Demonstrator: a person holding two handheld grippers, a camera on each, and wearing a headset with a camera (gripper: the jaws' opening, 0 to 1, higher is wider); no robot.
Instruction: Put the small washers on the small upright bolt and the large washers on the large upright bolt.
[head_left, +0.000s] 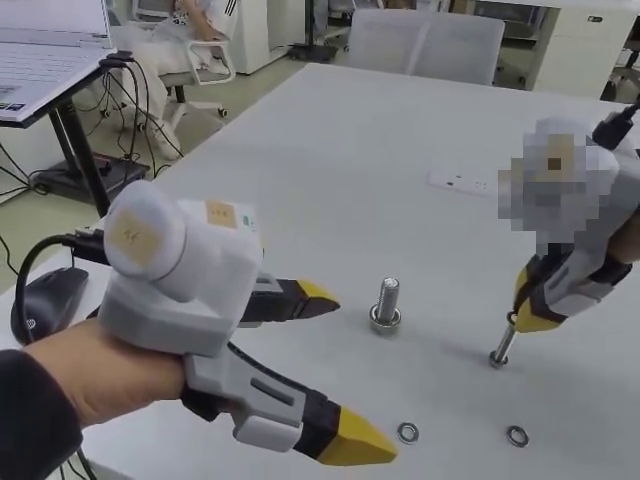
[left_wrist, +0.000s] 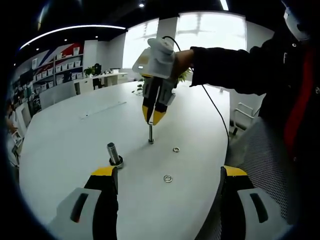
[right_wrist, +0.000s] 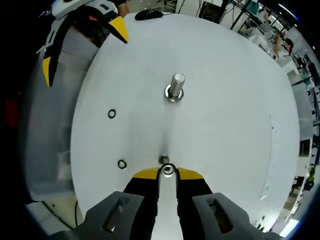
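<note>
The large upright bolt (head_left: 386, 300) (left_wrist: 113, 152) (right_wrist: 175, 86) stands mid-table with a washer (head_left: 385, 321) round its base. To its right is the thin small bolt (head_left: 500, 347) (left_wrist: 150, 134) (right_wrist: 164, 160). My right gripper (head_left: 527, 318) (left_wrist: 152, 117) (right_wrist: 168, 172) points down right over the small bolt's top, shut on a small washer (right_wrist: 168, 170). Two loose washers (head_left: 407, 432) (head_left: 517, 436) (left_wrist: 168, 178) (left_wrist: 176, 149) (right_wrist: 112, 113) (right_wrist: 122, 164) lie flat nearer me. My left gripper (head_left: 340, 368) (left_wrist: 168, 172) (right_wrist: 84, 49) hovers wide open left of the large bolt, holding nothing.
A white power strip (head_left: 460, 182) lies further back on the white table (head_left: 330, 170). A black mouse (head_left: 45, 300) sits at the table's left edge. A side desk with a laptop (head_left: 45, 50) and a chair (head_left: 425, 45) stand beyond.
</note>
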